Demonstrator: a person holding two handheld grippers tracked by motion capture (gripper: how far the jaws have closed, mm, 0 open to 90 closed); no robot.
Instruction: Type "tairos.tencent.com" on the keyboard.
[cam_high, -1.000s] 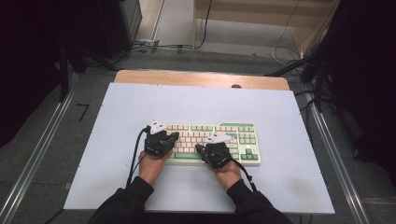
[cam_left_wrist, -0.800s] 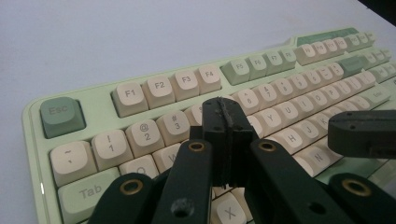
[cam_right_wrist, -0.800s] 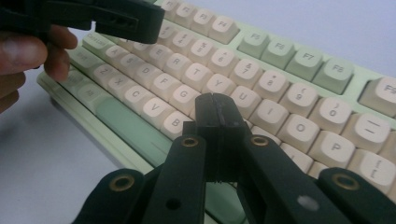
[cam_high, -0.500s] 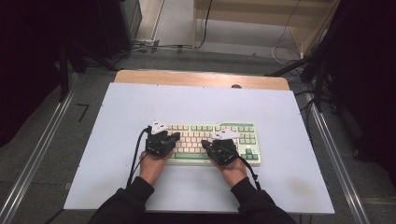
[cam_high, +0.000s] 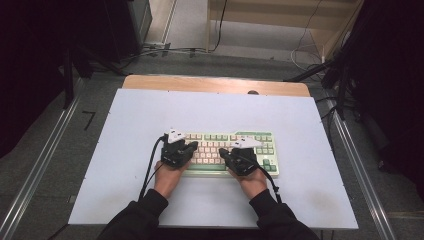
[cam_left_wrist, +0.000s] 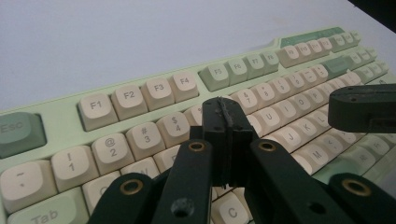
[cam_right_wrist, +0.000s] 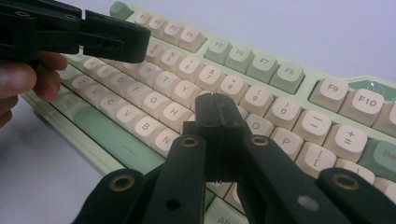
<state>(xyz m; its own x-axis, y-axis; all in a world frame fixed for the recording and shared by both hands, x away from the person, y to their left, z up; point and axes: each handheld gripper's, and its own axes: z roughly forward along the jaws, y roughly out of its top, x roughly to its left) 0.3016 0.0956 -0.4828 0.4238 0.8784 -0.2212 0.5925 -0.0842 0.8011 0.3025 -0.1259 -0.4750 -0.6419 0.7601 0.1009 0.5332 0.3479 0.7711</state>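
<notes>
The keyboard (cam_high: 227, 152) lies near the front middle of the white table (cam_high: 125, 125), its ends partly covered by both hands. The left gripper (cam_left_wrist: 223, 112) and the right gripper (cam_right_wrist: 215, 108) hover just over the keys, jaws pressed together and holding nothing. Whether either tip touches a key cannot be told.

One green-and-cream mechanical keyboard (cam_high: 225, 152) lies under the jaws on one white table top (cam_high: 125, 120). Two hand-held grippers are present, the left gripper (cam_high: 176, 150) and the right gripper (cam_high: 240, 155), one per hand, each with two black jaws pressed together.
</notes>
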